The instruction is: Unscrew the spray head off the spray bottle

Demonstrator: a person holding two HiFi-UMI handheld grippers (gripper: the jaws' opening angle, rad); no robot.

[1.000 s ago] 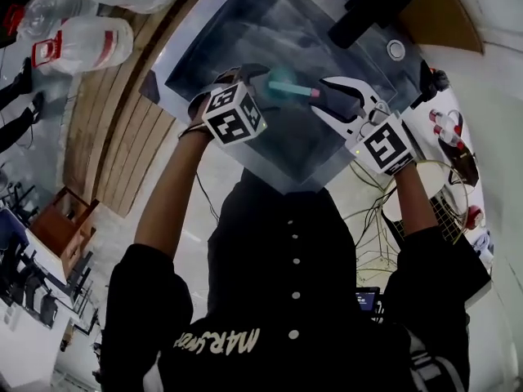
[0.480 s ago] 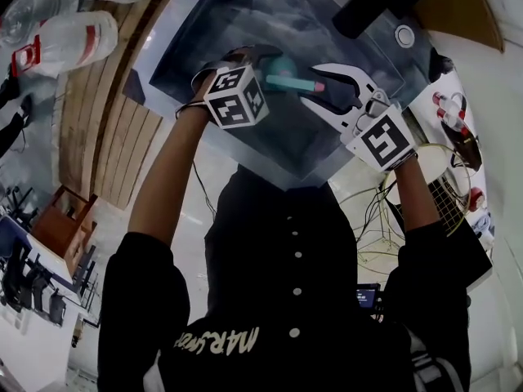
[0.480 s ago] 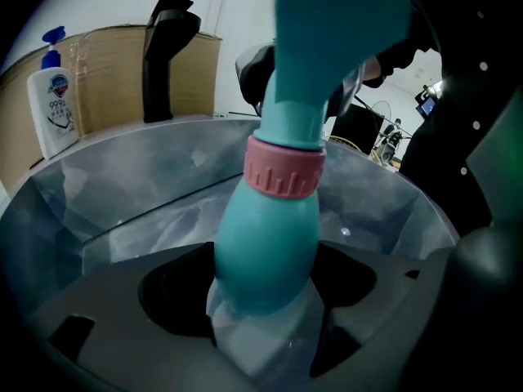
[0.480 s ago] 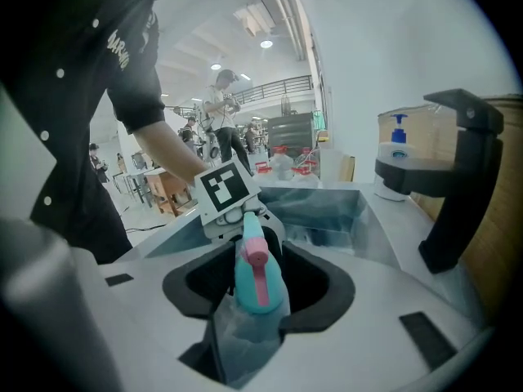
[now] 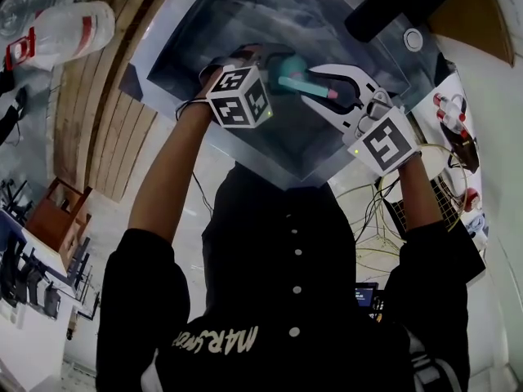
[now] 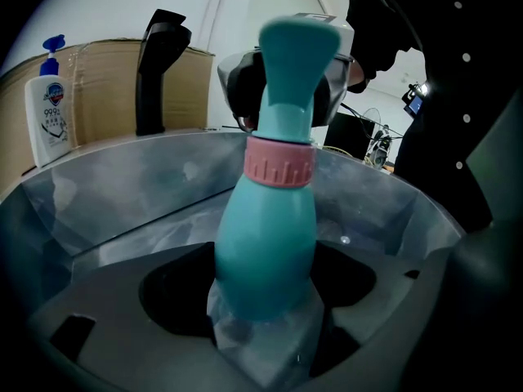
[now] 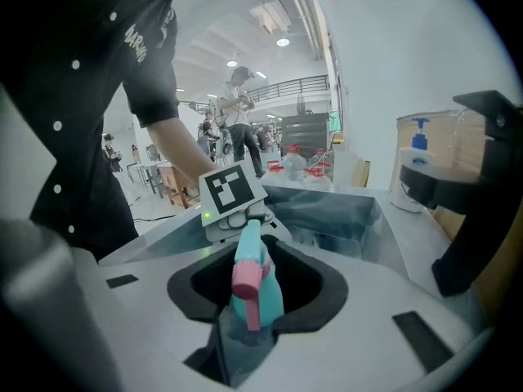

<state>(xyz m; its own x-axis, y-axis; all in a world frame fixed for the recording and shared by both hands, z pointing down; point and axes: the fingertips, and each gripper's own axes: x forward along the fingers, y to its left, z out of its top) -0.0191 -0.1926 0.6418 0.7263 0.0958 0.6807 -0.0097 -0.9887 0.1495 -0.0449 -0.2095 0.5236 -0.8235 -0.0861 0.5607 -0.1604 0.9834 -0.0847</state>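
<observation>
Ahead of our left hand-held gripper (image 6: 265, 337), the spray bottle (image 6: 265, 243) and our right hand-held gripper (image 7: 245, 337), its jaws just closing round the spray head (image 7: 249, 276), block the way. Ahead-left stand the black faucet (image 6: 159, 64) and a soap bottle (image 6: 46, 109). Below us, the sink basin (image 6: 106, 211) lies open.

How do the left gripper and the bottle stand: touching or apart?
Touching. The left gripper view shows the bottle with its base pinched between the fingers of the left gripper.

Black short-sleeved shirt (image 5: 245, 300), white buttons (image 5: 294, 261) down the middle, pale lettering (image 5: 216, 339) low on it. Left tool (image 5: 274, 62): marker cube (image 5: 239, 96) with black-and-white squares. Right tool (image 5: 320, 88): white curved body, same kind of cube, small green light (image 5: 353, 147), black lining inside the jaws.
</observation>
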